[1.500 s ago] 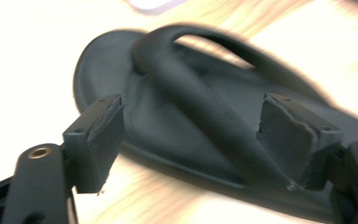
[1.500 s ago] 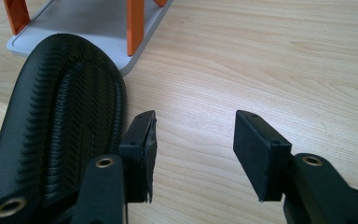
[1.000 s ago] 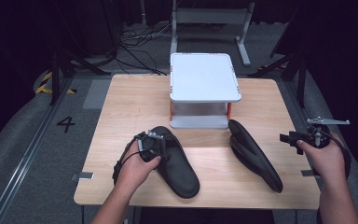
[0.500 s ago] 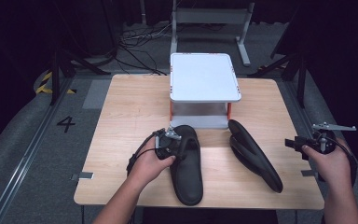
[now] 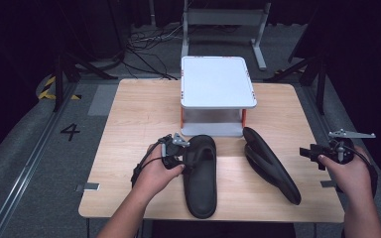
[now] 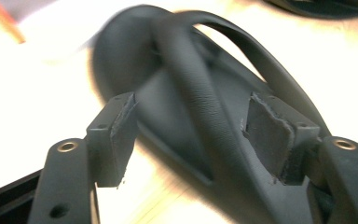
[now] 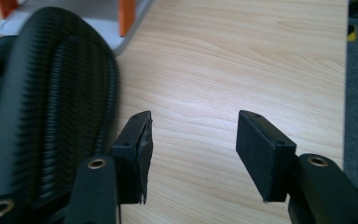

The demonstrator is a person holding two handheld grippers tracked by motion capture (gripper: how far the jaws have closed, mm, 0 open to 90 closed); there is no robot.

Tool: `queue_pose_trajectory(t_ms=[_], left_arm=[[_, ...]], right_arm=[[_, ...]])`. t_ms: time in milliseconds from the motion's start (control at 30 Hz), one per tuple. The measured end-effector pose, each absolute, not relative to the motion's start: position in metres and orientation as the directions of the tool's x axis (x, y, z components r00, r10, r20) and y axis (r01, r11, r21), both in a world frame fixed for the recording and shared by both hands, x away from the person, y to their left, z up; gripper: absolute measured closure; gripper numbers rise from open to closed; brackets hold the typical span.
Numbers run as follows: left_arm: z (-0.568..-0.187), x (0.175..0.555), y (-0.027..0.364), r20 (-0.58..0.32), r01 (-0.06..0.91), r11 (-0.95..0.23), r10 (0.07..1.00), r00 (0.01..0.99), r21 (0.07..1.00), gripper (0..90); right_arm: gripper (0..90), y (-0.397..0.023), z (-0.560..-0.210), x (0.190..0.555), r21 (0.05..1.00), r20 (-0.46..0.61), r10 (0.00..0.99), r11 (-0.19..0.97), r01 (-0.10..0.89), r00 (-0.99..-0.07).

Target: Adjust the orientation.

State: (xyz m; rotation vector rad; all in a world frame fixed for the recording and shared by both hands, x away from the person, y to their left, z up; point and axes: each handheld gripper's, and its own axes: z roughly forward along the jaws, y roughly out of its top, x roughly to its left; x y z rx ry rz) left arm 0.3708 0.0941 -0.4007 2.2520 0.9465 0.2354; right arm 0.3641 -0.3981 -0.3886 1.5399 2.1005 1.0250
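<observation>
Left hand (image 5: 159, 173): comes in from the bottom edge of the high view and rests on the table (image 5: 129, 129) just left of the upright slipper
Left gripper (image 5: 178, 148): sits at the left rim of the upright slipper, near its toe end; its jaws have just been opening and stand spread, the slipper's strap between them in the left gripper view with a gap to each pad (image 6: 121, 135), so nothing is pinched
Upright slipper (image 5: 201, 173): black, sole down on the wood, lying lengthwise from just in front of the stand toward the near table edge; in the left gripper view its strap (image 6: 200, 93) arches over the footbed, blurred
Stand (image 5: 217, 82): a white two-level shelf with orange posts, at the middle of the table's far half, its lower tray just behind both slippers
Overturned slipper (image 5: 270, 163): black, ribbed sole up, lying aslant right of the upright one and apart from it, toe end near the stand's right front corner
Right gripper (image 5: 311, 152): held by the right hand (image 5: 349, 171) at the table's right edge, pointing toward the overturned slipper; jaws spread over bare wood, clasping nothing, with the ribbed sole just left of the left pad in the right gripper view
</observation>
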Motion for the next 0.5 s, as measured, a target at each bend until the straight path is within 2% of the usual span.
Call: queue_pose_trajectory(t_ms=[133,500], left_arm=[[-0.392,0.369,0.114,-0.024,0.569,-0.514,0.728,0.685,0.642,30.9],[-0.391,0.373,0.148,0.008,0.599,-0.514,0.763,0.646,0.614,25.7]], right_arm=[[46.5,-0.389,-0.381,0.361,0.731,0.121,0.915,0.179,0.658,-0.384],[46.2,-0.361,-0.367,0.355,0.743,0.085,0.877,0.261,0.616,-0.473]])
